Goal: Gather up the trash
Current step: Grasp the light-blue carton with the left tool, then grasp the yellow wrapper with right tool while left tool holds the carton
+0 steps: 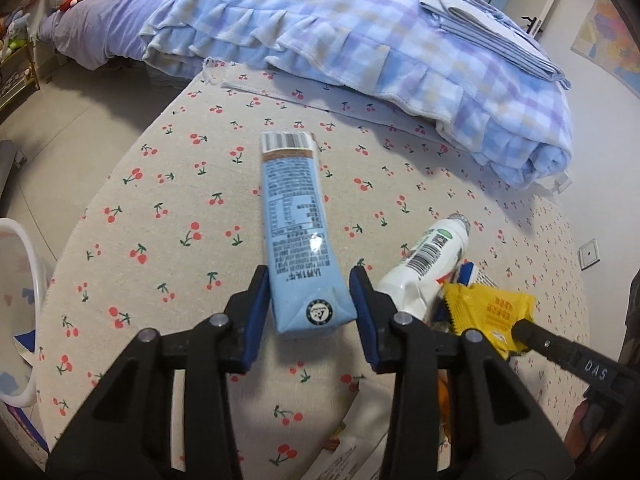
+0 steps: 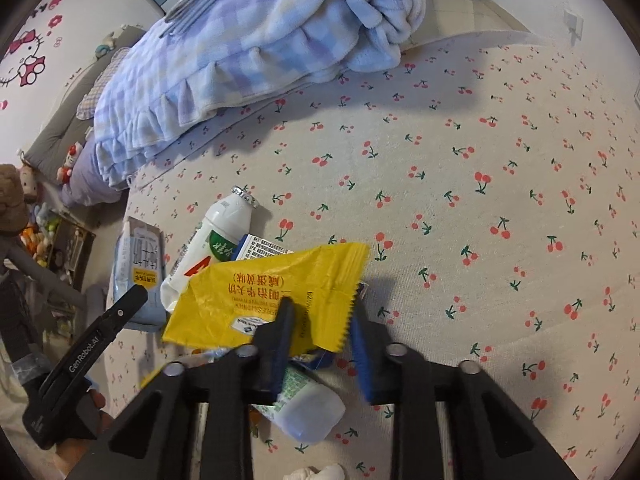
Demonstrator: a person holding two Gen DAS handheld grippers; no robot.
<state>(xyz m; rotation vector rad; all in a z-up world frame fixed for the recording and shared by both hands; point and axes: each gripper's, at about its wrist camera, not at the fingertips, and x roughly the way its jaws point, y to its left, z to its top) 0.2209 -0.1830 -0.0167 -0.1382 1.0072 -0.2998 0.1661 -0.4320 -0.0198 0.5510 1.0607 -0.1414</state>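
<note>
A light blue drink carton [image 1: 298, 232] lies on the cherry-print bed cover [image 1: 168, 208]. My left gripper [image 1: 310, 308] is open, its blue pads on either side of the carton's near end. A white yogurt bottle [image 1: 424, 264] and a yellow snack wrapper [image 1: 488, 312] lie to its right. In the right wrist view my right gripper [image 2: 320, 332] is open over the yellow wrapper [image 2: 260, 292], one finger resting on it. The white bottle [image 2: 216, 236], the blue carton [image 2: 136, 264] and a plastic cup [image 2: 304, 408] lie around it.
A folded blue checked blanket [image 1: 360, 40] lies at the back of the bed. A white bin [image 1: 16, 280] stands at the left beside the bed. Printed paper [image 1: 352, 440] lies under the left gripper. Plush toys [image 2: 36, 216] sit on the floor.
</note>
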